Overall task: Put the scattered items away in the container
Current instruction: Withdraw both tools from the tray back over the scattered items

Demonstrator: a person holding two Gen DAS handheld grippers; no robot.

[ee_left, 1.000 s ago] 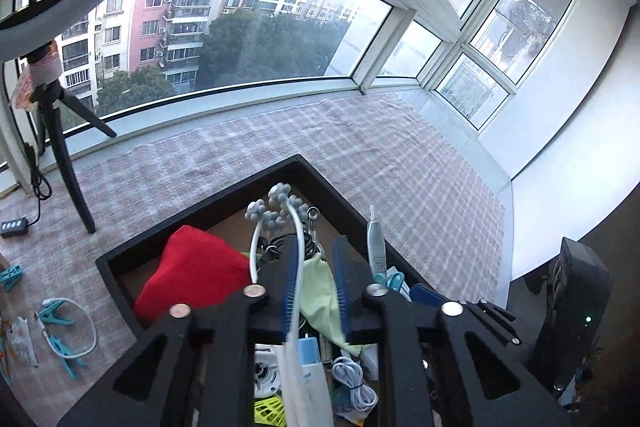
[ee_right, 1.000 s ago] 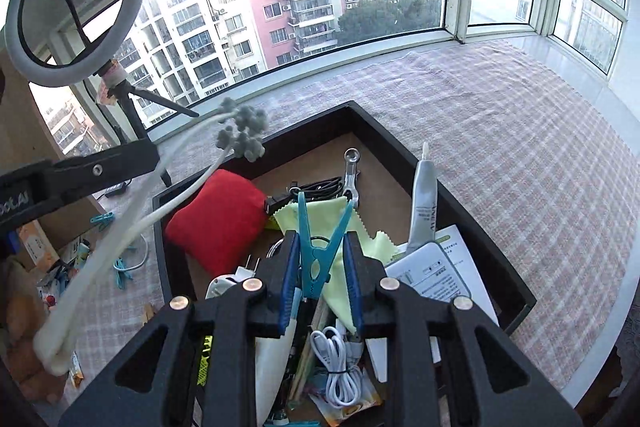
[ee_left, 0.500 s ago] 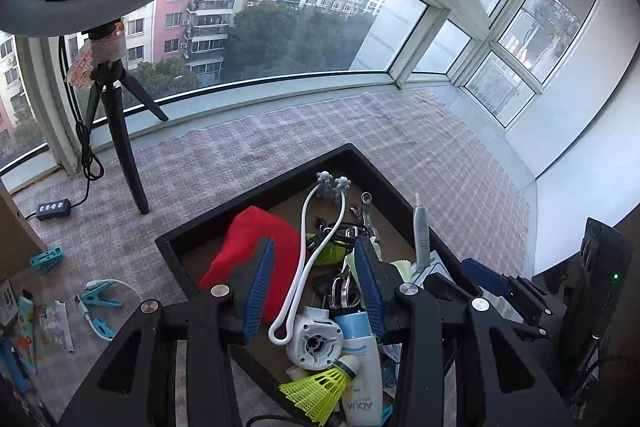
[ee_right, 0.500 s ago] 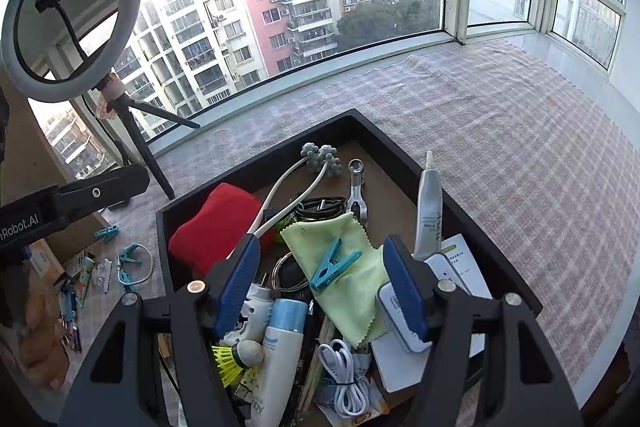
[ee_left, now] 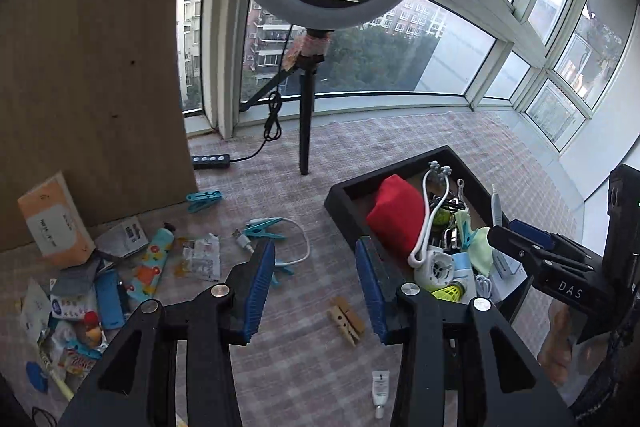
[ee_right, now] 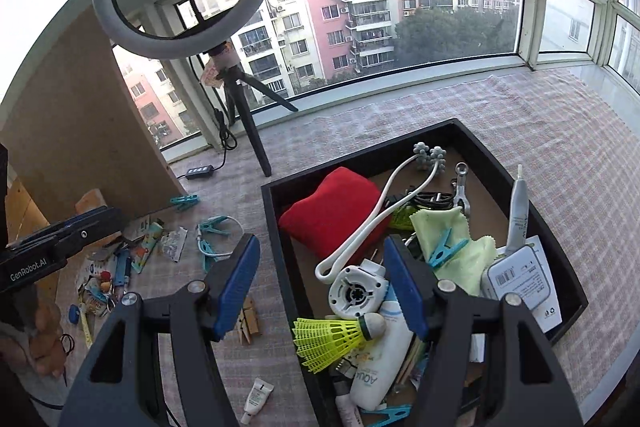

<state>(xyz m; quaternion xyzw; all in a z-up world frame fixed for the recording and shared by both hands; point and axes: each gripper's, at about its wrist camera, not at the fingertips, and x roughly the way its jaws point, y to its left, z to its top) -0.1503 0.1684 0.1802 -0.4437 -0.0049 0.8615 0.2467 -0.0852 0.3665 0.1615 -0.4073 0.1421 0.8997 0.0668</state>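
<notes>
Left wrist view: my left gripper (ee_left: pixel 316 287) hangs half open and empty over the checked cloth (ee_left: pixel 304 359), between loads. Nearest lie a wooden clothespin (ee_left: pixel 346 320) and small tube (ee_left: pixel 380 387); next I'd drop onto the clothespin. My right gripper (ee_right: pixel 320 283) gapes empty at the black container (ee_right: pixel 276 227) edge.

Left gripper (ee_left: pixel 316 291) now swung away from the black tray (ee_left: pixel 340 201), over the checked cloth beside the wooden clothespins (ee_left: pixel 346 319); white massager (ee_right: pixel 360 227) released, lying in the tray against the red cushion (ee_right: pixel 334 209). Right gripper (ee_right: pixel 320 287) drawn back, fingers spread and empty; teal clip (ee_right: pixel 444 247) dropped onto the green cloth (ee_right: pixel 460 235), no longer pinched.
</notes>
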